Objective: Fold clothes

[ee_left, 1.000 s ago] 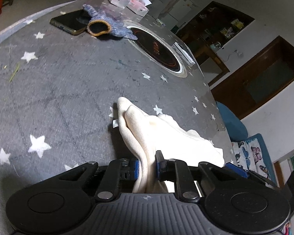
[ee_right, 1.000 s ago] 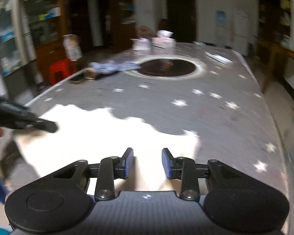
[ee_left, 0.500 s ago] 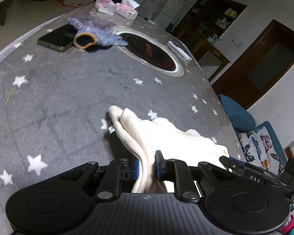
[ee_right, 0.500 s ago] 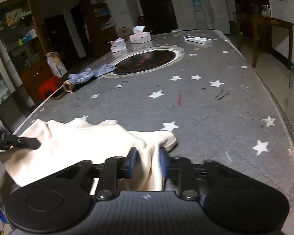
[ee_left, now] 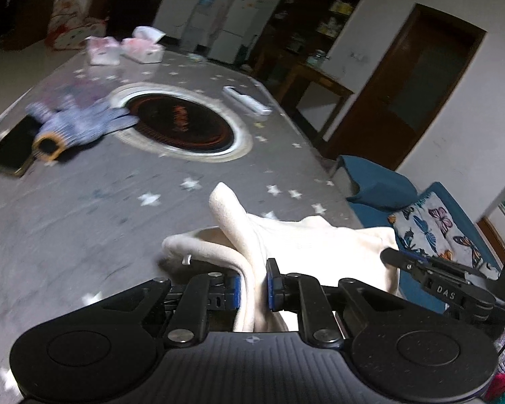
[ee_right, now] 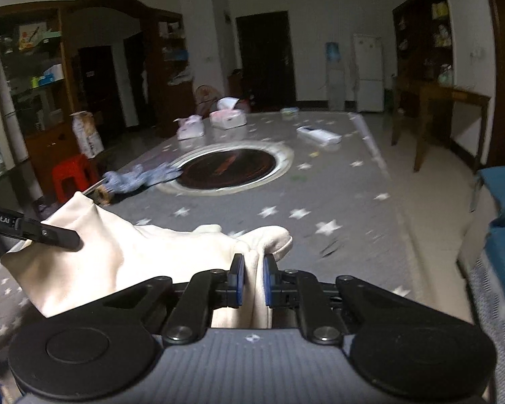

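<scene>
A cream garment [ee_left: 303, 239] is lifted off the near end of the grey star-print table [ee_left: 67, 219], stretched between both grippers. My left gripper [ee_left: 254, 269] is shut on a bunched fold of it, and a corner of the fabric pokes up beyond the pads. In the right wrist view my right gripper [ee_right: 251, 264] has a fold of the same garment [ee_right: 118, 252] between its pads and its jaws are closing on it. The left gripper's tip [ee_right: 67, 239] shows at the garment's left corner, and the right gripper's tip [ee_left: 387, 256] at its right edge.
On the table beyond lie a blue knit glove [ee_left: 80, 128], a dark phone [ee_left: 10, 151], a round inset hob [ee_left: 181, 124], a white remote [ee_left: 245, 101] and tissue packs [ee_left: 141, 50]. A blue seat [ee_left: 377, 185] stands off the table's right edge.
The right gripper went from open above the flat garment to closed on its edge. Both grippers have risen, and the garment is lifted and bunched between them.
</scene>
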